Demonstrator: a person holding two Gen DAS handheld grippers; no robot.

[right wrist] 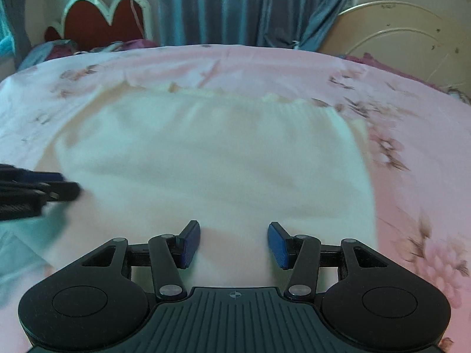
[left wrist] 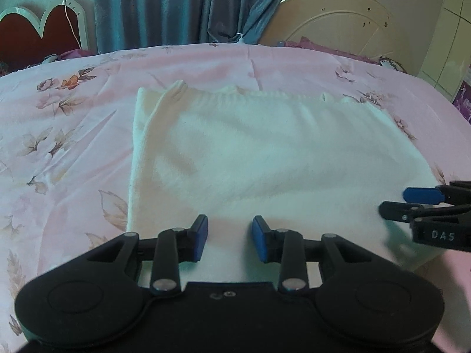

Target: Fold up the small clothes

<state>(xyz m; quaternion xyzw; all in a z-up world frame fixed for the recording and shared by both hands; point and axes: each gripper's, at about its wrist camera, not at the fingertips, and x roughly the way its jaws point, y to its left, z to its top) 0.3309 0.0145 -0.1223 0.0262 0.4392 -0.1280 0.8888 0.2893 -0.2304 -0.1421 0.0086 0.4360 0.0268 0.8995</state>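
Note:
A white knitted garment (left wrist: 259,153) lies flat on the pink flowered bedsheet (left wrist: 64,135), with a ribbed edge at its far side. It also shows in the right wrist view (right wrist: 212,158). My left gripper (left wrist: 229,236) is open and empty, just above the garment's near edge. My right gripper (right wrist: 234,239) is open and empty, above the garment's near edge farther right. The right gripper shows at the right edge of the left wrist view (left wrist: 412,206). The left gripper shows blurred at the left edge of the right wrist view (right wrist: 56,184).
The pink bedsheet (right wrist: 412,176) spreads around the garment. A red heart-shaped headboard (left wrist: 38,33) stands at the far left. Blue-grey curtains (left wrist: 188,6) hang behind the bed. A cream round board (left wrist: 344,26) leans at the far right.

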